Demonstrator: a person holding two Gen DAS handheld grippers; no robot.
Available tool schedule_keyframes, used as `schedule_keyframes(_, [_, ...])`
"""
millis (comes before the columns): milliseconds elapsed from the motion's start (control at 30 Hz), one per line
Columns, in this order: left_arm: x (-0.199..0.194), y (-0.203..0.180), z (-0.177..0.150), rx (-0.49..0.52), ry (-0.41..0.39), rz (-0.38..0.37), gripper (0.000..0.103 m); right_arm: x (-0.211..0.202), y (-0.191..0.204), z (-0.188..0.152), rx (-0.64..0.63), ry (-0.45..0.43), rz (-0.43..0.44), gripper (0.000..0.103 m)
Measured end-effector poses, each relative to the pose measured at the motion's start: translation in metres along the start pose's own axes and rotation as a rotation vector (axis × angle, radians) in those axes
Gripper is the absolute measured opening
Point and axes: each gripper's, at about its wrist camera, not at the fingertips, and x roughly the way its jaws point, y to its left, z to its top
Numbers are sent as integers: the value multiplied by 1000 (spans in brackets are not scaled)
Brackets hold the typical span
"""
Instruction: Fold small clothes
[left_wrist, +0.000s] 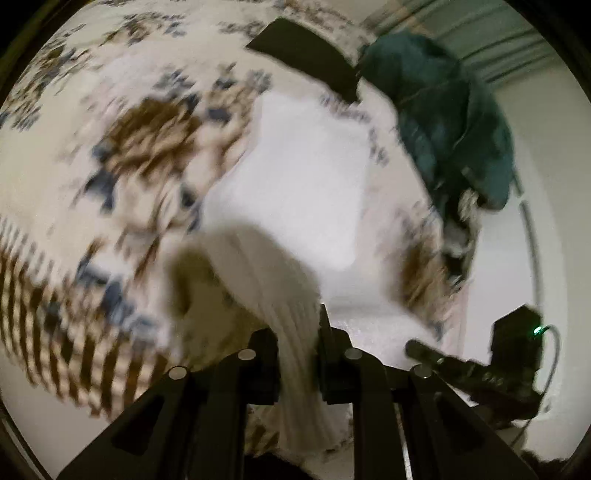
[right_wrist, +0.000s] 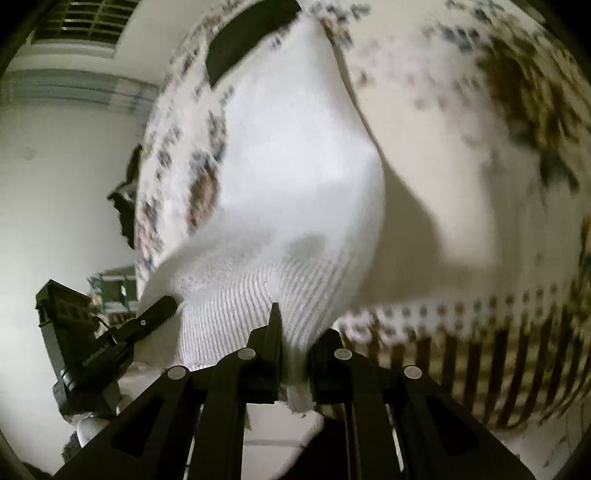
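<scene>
white sock (left_wrist: 295, 177): 1 | black cloth (left_wrist: 306, 59): 1 | green garment (left_wrist: 443, 110): 1 | patterned rug (left_wrist: 110, 147): 1

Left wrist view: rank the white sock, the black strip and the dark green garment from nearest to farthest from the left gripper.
1. White sock: clamped in the left gripper, stretching forward.
2. Dark green garment: bunched at upper right on the patterned rug.
3. Black strip: at the top, beyond the sock's far end.
</scene>
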Motion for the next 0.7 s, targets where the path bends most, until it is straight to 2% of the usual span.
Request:
schedule_keyframes(67, [4,-10,38,-9,-14,-72,12,-10,13,29,0,-35,11,11])
schedule_keyframes(167, [24,-22,105,-11,-39,-141,12,-13,31,93,10,-101,28,11])
schedule_keyframes(267, [62,-31,184,-15,-51,-192,13,5,56,177,9,-176,10,11])
schedule_keyframes(333, [86,-28,226,-58,-48,-207,13,23,67,232,22,-205,10,11])
schedule_keyframes(400, [120,-21,276,-108,-14,-260,19,44,70,291,53,-249,23,12])
schedule_keyframes(433, [133,-14,295,-137,4,-273,29,59,72,312,59,-246,45,16])
schedule_keyframes(467, [145,-4,315,-182,19,-296,45,71,69,334,69,-228,54,17])
schedule_keyframes(500, [147,3,321,-206,21,-306,56,81,62,357,95,-201,44,23])
schedule_keyframes(533, [144,13,327,-219,-2,-311,66,81,58,360,112,-207,48,24])
schedule_keyframes(567, [140,18,328,-213,-27,-312,66,78,52,365,129,-226,51,27])
schedule_keyframes(633, [139,29,325,-168,-38,-251,67,71,40,362,132,-263,17,61])
schedule_keyframes(700, [152,33,321,-82,-13,-159,67,78,26,360,135,-266,-43,67])
